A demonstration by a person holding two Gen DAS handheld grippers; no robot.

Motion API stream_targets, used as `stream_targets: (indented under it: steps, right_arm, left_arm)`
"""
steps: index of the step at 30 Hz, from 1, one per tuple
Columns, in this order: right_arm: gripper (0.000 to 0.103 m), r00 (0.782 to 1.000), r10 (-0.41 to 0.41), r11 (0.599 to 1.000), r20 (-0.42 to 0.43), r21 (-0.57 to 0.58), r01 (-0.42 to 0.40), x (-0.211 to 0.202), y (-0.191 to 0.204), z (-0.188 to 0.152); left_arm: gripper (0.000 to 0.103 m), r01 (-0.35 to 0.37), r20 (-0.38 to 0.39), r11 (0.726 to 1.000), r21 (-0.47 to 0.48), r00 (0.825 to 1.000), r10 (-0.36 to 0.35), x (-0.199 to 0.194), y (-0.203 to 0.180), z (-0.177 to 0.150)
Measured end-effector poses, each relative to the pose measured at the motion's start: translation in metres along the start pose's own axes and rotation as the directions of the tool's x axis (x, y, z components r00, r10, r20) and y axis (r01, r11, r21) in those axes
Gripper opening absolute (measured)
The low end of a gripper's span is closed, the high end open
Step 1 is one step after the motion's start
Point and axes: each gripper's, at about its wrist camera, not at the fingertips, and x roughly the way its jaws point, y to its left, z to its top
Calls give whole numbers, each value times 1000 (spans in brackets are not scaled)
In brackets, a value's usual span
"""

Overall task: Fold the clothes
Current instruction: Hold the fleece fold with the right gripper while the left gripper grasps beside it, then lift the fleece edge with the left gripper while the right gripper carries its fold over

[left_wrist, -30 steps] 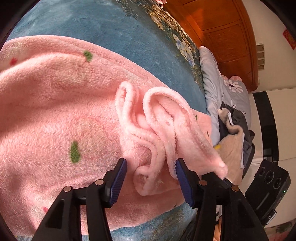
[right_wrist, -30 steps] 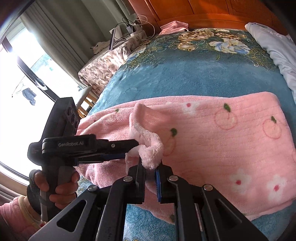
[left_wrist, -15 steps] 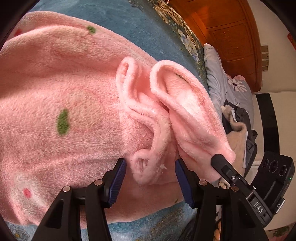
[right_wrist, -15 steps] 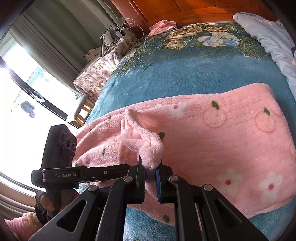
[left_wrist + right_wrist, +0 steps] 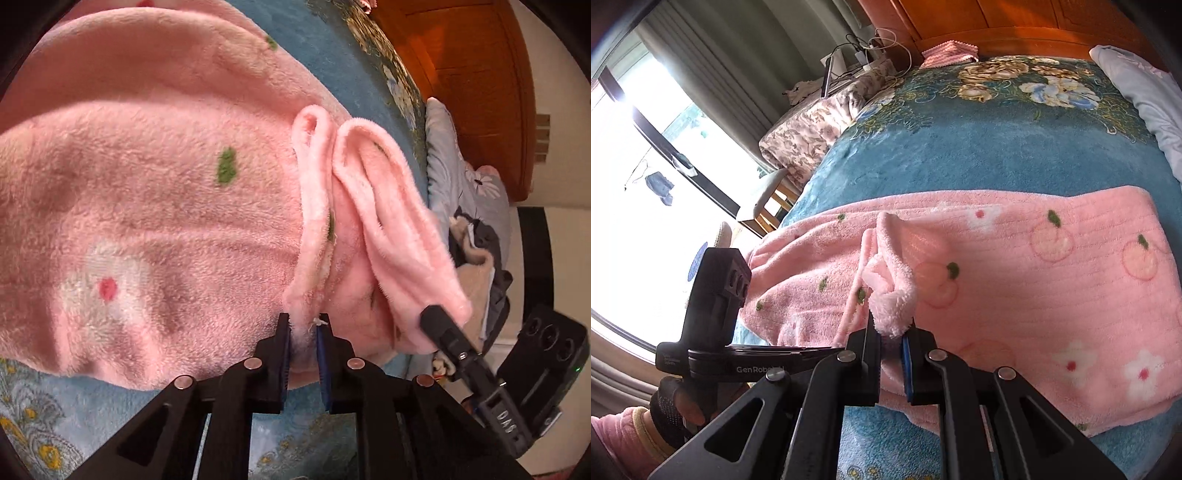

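Observation:
A pink fleece garment (image 5: 155, 206) with green leaf, peach and white flower prints lies spread across the blue bed cover; it also shows in the right wrist view (image 5: 1052, 280). My left gripper (image 5: 303, 326) is shut on a bunched fold of its near edge. My right gripper (image 5: 891, 334) is shut on the neighbouring fold (image 5: 892, 295) and holds it raised a little. The right gripper's finger tip (image 5: 436, 319) shows at the right of the left wrist view, pinching that fold. The left gripper's body (image 5: 716, 314) shows at the left of the right wrist view.
The blue floral bed cover (image 5: 979, 147) stretches to a wooden headboard (image 5: 997, 22). A grey-blue pillow (image 5: 1145, 92) lies at the far right. A pile of beige and dark clothes (image 5: 480, 254) lies by the pillow. A window and a patterned bench (image 5: 812, 133) are at the left.
My left gripper has closed from wide open onto the pink fold at the garment's near edge. The right gripper has kept its grip and both folds have drawn closer.

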Motion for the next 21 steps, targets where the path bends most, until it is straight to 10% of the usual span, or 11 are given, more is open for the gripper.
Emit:
stream_targets:
  steps: [3,7,15,18,21]
  right_arm:
    - [11,999,-21,1000,-27,-22,21,7,5,-7]
    - [11,999,-26,1000,-22,-18,26,5,4,-6]
    - [11,998,-59,997,-34,-46,58,4,10,-5]
    - [11,997,-67,996,-44,-58,65,5,10,-6]
    - [11,995,-81,994,-50,-79,77,7,14,-8]
  left_arm:
    - [26,50,56,998,25,997,-51,-25,-9,9]
    - [61,175,77,984,23,981,-176,-25,-19,21]
    - [61,167,59,982,-94,985,-162,27,-27,54]
    - [57,125,68,988,-89,991,-119,33,-32,61]
    - [16,40,84,999,-22,996,-38,34,-45,66]
